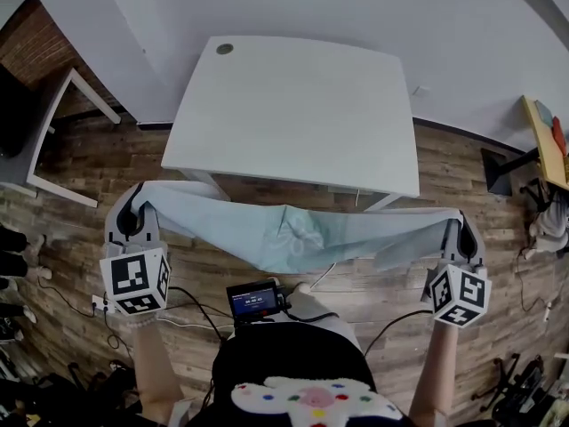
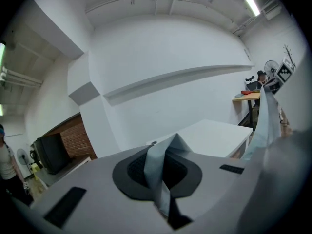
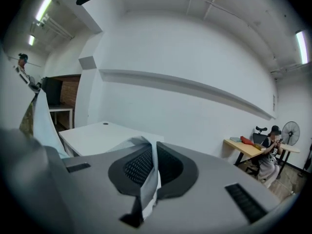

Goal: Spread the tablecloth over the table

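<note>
Left gripper (image 1: 135, 210) and right gripper (image 1: 457, 235) each clamp an end of the pale blue fabric tablecloth (image 1: 293, 234), slung mid-frame below the white rectangular table (image 1: 293, 114); next move is probably carrying it over the top.

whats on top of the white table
Only a round port at its far corner. The tablecloth hangs short of it, between left gripper and right gripper; nothing hides the top.

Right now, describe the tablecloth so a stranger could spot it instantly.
Find the big white table on the plank floor. Before its near edge, a pale blue tablecloth hangs stretched between the left gripper and right gripper. Only it sags, pinched at both ends.
</note>
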Tool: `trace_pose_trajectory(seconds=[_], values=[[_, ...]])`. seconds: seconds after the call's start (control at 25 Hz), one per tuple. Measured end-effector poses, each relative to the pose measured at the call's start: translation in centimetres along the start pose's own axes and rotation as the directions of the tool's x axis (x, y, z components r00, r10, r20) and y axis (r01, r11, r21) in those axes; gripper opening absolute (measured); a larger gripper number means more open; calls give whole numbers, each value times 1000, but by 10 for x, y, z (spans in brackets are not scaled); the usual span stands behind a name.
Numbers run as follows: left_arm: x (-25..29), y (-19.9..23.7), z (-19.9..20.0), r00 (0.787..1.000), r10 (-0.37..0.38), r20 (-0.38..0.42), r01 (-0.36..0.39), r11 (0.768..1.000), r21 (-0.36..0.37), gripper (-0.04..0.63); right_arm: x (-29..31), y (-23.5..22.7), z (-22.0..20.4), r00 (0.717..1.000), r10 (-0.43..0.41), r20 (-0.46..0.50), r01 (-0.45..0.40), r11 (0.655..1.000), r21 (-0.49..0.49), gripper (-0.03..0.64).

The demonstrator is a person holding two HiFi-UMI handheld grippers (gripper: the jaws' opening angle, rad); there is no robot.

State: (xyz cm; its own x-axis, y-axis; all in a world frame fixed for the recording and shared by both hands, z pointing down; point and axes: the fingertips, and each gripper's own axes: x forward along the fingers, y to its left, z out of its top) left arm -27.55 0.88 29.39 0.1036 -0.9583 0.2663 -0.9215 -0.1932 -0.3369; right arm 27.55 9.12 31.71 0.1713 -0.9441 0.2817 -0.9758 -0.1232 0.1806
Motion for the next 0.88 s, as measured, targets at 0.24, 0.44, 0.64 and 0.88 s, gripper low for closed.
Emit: trace_pose_trajectory(seconds=[0.24, 0.44, 0.64, 0.88], values=[[2, 33, -14, 994, 104, -40, -104, 995, -2, 14, 2, -57, -2, 995, -102, 1, 102, 995, -12, 31], [6, 54, -14, 983, 178, -54, -177, 984, 13, 14, 10, -103, -2, 987, -158, 3, 158, 987, 9, 31], [4, 71, -6, 969, 242, -41, -242, 970, 18, 14, 22, -136, 8, 983, -183, 33, 184, 983, -27, 31], [2, 96, 13, 943, 333, 5, -333, 943, 0, 14, 39, -150, 32, 981, -177, 83, 182, 981, -64, 31]])
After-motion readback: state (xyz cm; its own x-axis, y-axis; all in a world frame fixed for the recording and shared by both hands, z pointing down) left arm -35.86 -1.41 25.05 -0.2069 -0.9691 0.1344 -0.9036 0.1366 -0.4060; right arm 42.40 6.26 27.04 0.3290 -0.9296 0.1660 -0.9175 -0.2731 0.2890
